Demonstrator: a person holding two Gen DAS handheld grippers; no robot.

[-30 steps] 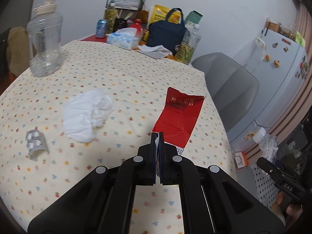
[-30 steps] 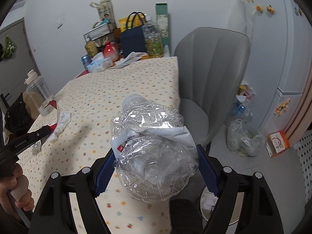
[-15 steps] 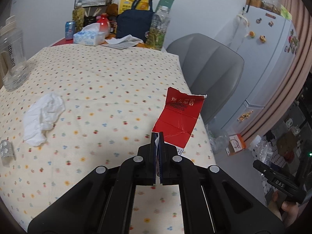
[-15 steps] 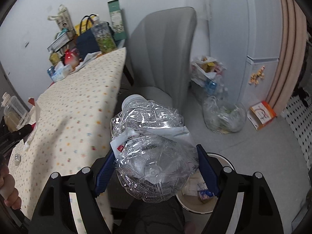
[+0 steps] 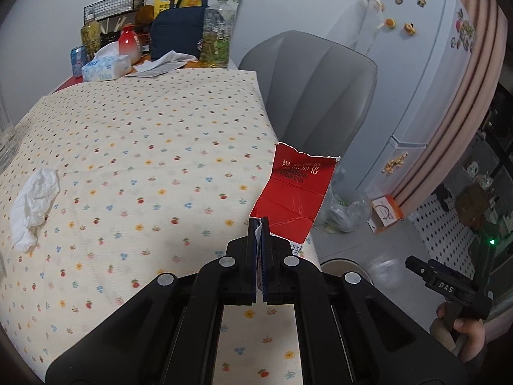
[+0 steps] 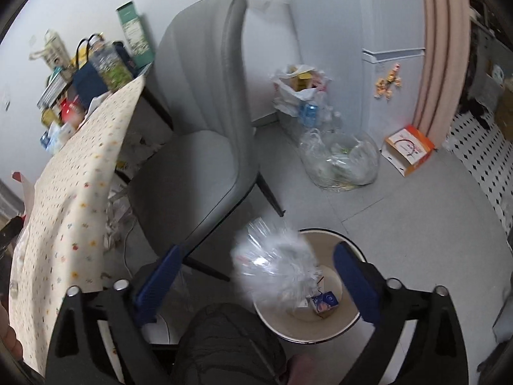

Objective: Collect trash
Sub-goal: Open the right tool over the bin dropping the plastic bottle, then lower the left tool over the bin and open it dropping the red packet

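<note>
Crushed bottle loose above the bin, red wrapper pinched over the table

Crushed clear plastic bottle (image 6: pixel 275 264), blurred, sits between the spread blue fingers (image 6: pixel 351 284) of the right gripper (image 6: pixel 256 284), touching neither one. It is directly above a round white waste bin (image 6: pixel 340 327) on the grey floor, which holds a small blue carton (image 6: pixel 323 303) and some scraps. A grey chair (image 6: pixel 205 134) stands just beside the bin, next to the table edge.

The left gripper (image 5: pixel 260 224) has its fingers pressed together on the lower edge of a torn red wrapper (image 5: pixel 295 192) with gold lettering. The wrapper stands up from the fingers over the right edge of the table (image 5: pixel 144 147), which has a cream cloth with small coloured dots. A crumpled white tissue (image 5: pixel 33 203) lies on the cloth, well to the left of the wrapper. At the far end of the table stand a tissue box (image 5: pixel 105 67), a navy bag (image 5: pixel 178 37) and a tall bottle (image 5: pixel 218 33).
</note>
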